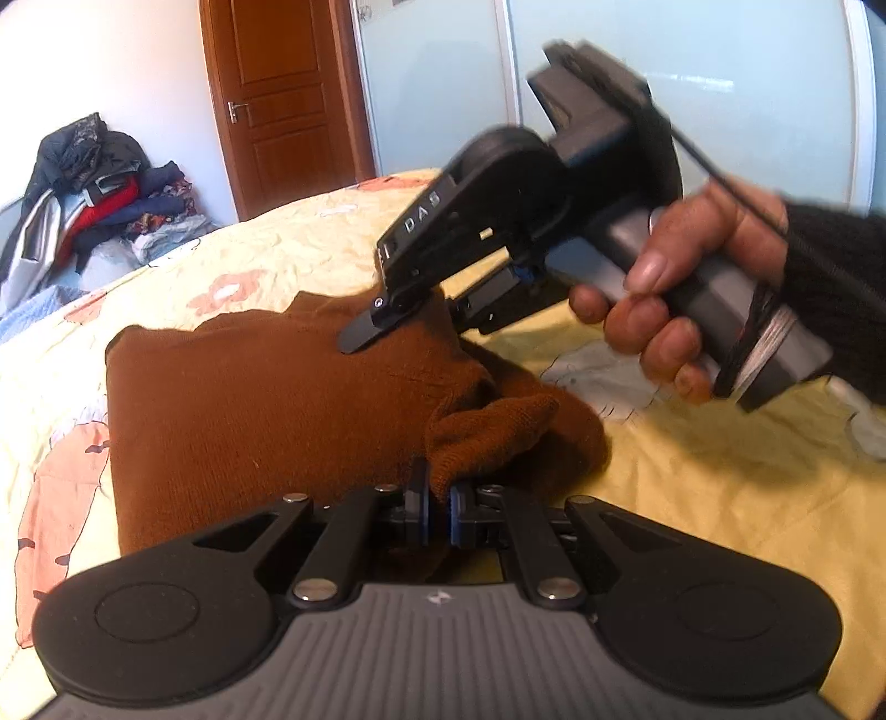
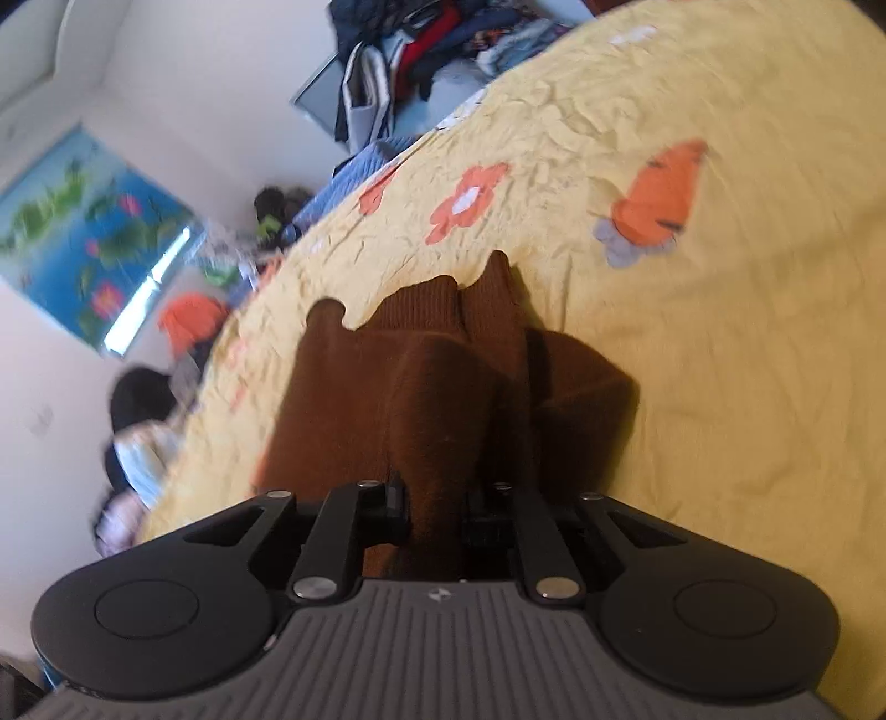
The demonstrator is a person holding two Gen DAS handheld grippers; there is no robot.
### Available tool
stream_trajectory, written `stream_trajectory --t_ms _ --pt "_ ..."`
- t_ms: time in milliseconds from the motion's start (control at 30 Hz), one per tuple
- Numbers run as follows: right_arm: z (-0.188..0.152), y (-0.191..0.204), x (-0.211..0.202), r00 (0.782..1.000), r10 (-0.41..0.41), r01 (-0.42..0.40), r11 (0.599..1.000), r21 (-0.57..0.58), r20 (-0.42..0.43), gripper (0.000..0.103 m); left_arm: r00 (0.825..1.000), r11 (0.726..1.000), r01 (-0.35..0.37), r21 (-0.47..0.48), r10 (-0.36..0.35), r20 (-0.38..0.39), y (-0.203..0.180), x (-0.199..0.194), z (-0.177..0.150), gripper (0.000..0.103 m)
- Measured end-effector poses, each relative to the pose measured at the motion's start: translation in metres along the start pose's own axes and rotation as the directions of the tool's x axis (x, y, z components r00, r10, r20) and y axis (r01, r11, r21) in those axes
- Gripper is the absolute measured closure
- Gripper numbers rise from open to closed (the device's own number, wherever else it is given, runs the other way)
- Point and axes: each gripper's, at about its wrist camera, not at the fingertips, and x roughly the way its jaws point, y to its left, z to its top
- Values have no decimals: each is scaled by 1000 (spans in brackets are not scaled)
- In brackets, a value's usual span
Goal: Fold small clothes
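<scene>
A brown knitted garment (image 1: 249, 399) lies partly folded on the yellow flowered bedsheet (image 1: 720, 487). My left gripper (image 1: 437, 507) is shut on a bunched near corner of the garment. My right gripper (image 1: 387, 315), held by a hand, grips the garment's far edge from the right. In the right wrist view the garment (image 2: 398, 399) hangs between the right gripper (image 2: 434, 512), whose jaws are closed on a thick fold of it. The ribbed hem (image 2: 421, 304) points away from me.
A pile of clothes (image 1: 99, 194) lies beyond the bed's far left edge by a wooden door (image 1: 282, 94). The clothes pile also shows in the right wrist view (image 2: 421, 50). A flower poster (image 2: 83, 232) hangs on the wall.
</scene>
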Motion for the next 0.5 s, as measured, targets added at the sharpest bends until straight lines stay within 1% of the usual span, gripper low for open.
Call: stream_trajectory --t_ms 33,67,100,167,233,267,300,333,400,467,500 --pt "0 0 0 1000 8 -8 1000 11 8 79 1000 1000 25 -15 -25 5 4 -5 1 96" --pt "0 0 1 1000 15 -15 1000 18 10 74 999 998 52 -27 -52 12 9 -11 2 96" --pt "2 -1 4 1000 25 -25 999 35 4 65 997 996 79 -39 -78 24 13 -19 1 96" --pt "7 -4 6 997 70 -71 993 95 15 55 993 991 118 -57 -116 34 21 -38 -5 96" --pt "13 -3 6 997 65 -70 991 116 42 54 992 989 123 -79 -120 37 34 -50 -10 94" --pt "15 -3 7 998 57 -61 991 116 42 61 993 990 114 -89 -111 39 39 -56 -14 94" --pt "16 -1 11 998 53 -56 993 107 37 89 995 990 94 -101 -91 37 45 -61 -17 94" --pt "16 2 11 999 39 -41 996 81 30 88 997 990 74 -117 -71 31 52 -65 -18 94" --pt "10 9 1 999 10 -11 1000 18 46 89 999 986 51 -161 -48 24 63 -71 -22 94" --pt "5 -2 -10 998 16 -20 999 50 66 89 999 969 36 -244 -33 17 83 -72 -30 93" --pt "2 -9 -9 998 -10 7 998 59 58 87 999 956 37 -292 -36 7 94 -67 -32 93"
